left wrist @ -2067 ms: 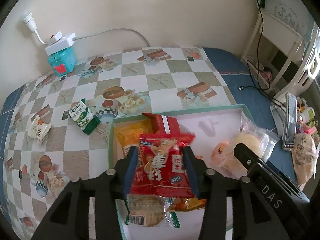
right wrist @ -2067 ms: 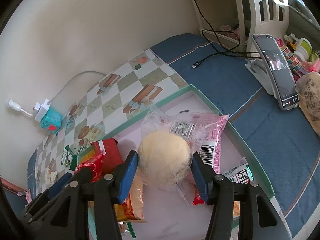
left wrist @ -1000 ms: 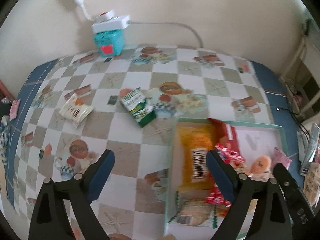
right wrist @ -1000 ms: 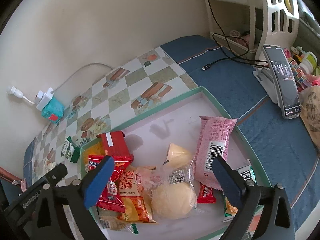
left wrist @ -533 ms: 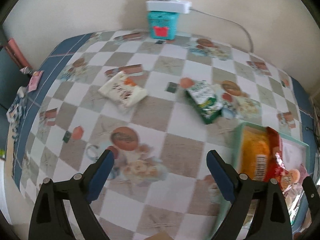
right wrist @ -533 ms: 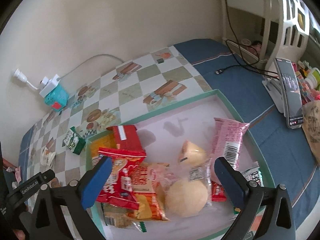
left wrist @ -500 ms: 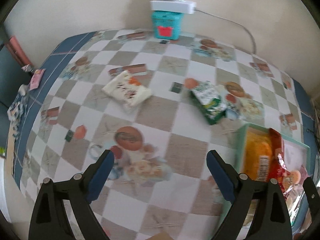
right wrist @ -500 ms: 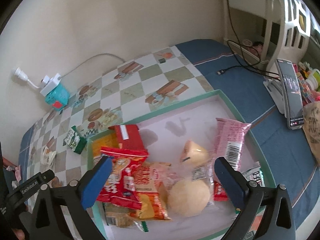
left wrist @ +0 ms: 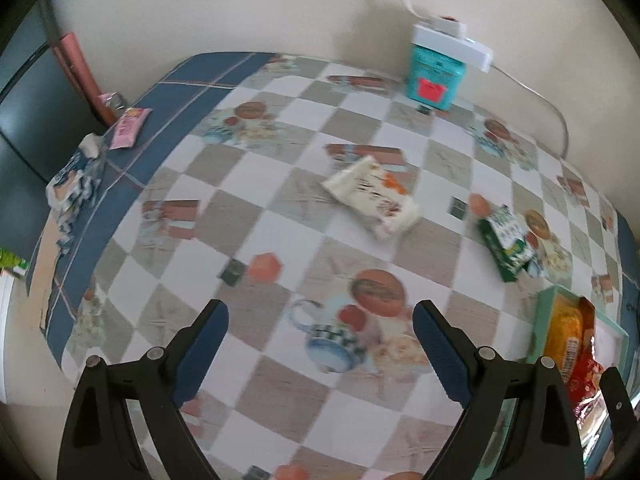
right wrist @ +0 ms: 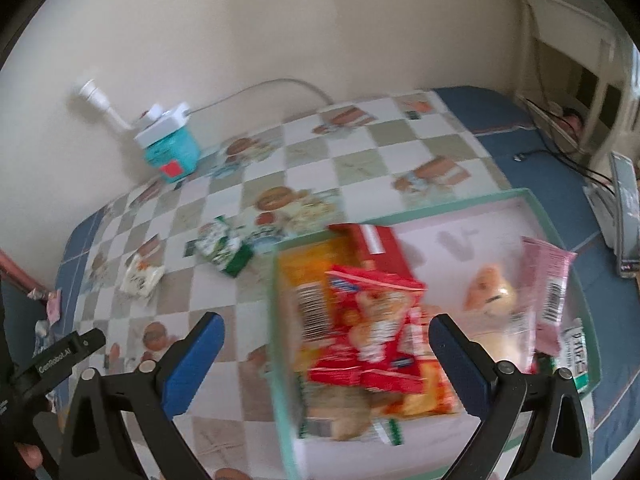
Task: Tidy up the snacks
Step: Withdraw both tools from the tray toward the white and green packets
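A green-rimmed tray (right wrist: 440, 205) holds several snacks: a red packet (right wrist: 376, 328), an orange packet (right wrist: 308, 280), a pink packet (right wrist: 552, 280) and a wrapped bun (right wrist: 490, 292). Two snacks lie loose on the checked tablecloth: a white packet (left wrist: 374, 196) (right wrist: 140, 276) and a green packet (left wrist: 506, 240) (right wrist: 222, 248). My left gripper (left wrist: 320, 336) is open and empty above the cloth, well short of the white packet. My right gripper (right wrist: 326, 352) is open and empty above the tray's left edge. The tray's corner also shows in the left wrist view (left wrist: 542, 308).
A teal box (left wrist: 434, 80) with a white power strip (right wrist: 162, 124) stands by the wall. A pink sachet (left wrist: 128, 128) lies at the table's left edge. A phone on a stand (right wrist: 624, 216) and cables (right wrist: 560, 148) are at the right.
Both grippers let go of their snacks into the tray and opened wide. My left gripper has swung left over the cloth. The right one has shifted left, toward the tray's left edge.
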`<state>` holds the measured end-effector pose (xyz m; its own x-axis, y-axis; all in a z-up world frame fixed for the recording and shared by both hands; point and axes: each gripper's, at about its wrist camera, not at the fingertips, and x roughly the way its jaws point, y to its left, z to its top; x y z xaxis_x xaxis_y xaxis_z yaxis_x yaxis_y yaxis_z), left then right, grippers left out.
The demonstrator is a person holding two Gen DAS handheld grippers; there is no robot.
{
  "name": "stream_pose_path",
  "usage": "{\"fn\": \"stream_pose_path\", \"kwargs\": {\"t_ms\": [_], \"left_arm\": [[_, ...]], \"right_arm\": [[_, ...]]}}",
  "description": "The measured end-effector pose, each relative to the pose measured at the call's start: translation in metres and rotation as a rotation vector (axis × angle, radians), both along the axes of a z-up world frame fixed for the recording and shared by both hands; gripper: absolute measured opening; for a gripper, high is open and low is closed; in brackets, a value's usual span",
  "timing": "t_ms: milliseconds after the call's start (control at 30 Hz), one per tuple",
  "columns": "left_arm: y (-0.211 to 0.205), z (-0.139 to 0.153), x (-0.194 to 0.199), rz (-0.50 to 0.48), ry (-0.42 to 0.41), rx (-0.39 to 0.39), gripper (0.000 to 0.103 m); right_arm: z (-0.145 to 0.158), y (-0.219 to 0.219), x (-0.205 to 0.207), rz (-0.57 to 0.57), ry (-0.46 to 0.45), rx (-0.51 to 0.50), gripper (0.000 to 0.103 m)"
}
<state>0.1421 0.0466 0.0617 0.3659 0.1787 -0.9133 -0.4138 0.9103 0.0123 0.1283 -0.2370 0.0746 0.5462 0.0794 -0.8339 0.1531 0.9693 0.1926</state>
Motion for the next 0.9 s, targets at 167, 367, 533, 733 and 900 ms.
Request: {"fn": "stream_pose_path", "kwargs": {"t_ms": [167,367,533,733,900], "left_arm": [[0.034,0.002,-0.011,0.059,-0.007,-0.013,0.094],[0.069,0.003,-0.023,0.114,-0.016,-0.036,0.094],[0.088,0.003,-0.028,0.143,-0.024,-0.044,0.094],[0.108,0.0,-0.029,0.176,-0.024,-0.052,0.094],[0.118,-0.007,-0.019,0.2,-0.021,-0.068,0.094]], "right_arm": [[0.005,0.037,-0.002,0.071,-0.01,-0.012,0.103],[0.004,0.081,-0.004,0.165,-0.008,-0.013,0.103],[-0.003,0.103,-0.002,0.196,0.011,-0.019,0.103],[-0.013,0.115,0.005,0.2,0.031,0.008,0.103],[-0.021,0.121,0.012,0.191,0.043,0.002,0.103]]}}
